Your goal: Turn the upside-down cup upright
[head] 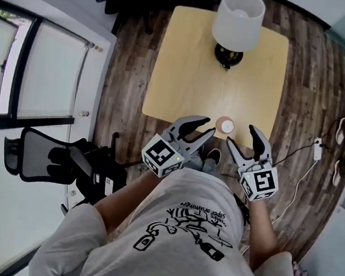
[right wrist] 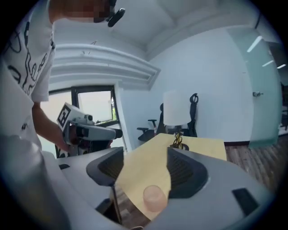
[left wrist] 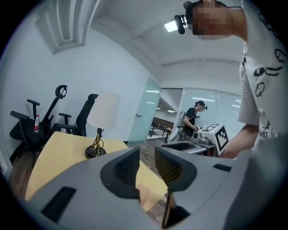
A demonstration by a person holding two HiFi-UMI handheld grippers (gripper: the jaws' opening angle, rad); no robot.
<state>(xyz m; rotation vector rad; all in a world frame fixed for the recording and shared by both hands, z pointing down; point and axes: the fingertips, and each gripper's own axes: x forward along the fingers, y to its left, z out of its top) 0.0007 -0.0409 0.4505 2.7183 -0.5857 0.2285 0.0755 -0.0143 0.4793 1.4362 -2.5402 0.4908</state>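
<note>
A small pinkish translucent cup [head: 224, 125] stands upside down near the front edge of the light wooden table [head: 185, 74]. My left gripper [head: 203, 127] hovers just left of it, its jaws a narrow gap apart with nothing between them. My right gripper [head: 241, 138] hangs just right of and nearer than the cup, open wide and empty. In the right gripper view the cup [right wrist: 154, 197] shows low between the jaws of the right gripper [right wrist: 145, 168], farther off on the table. In the left gripper view the cup [left wrist: 144, 195] is partly hidden behind the left gripper [left wrist: 147, 164].
A table lamp [head: 237, 21] with a white shade stands at the table's far side. A black office chair [head: 42, 157] is on the floor at left by the window. A cable and plug block [head: 317, 149] lie on the wooden floor at right. Another person [left wrist: 191, 119] stands far off.
</note>
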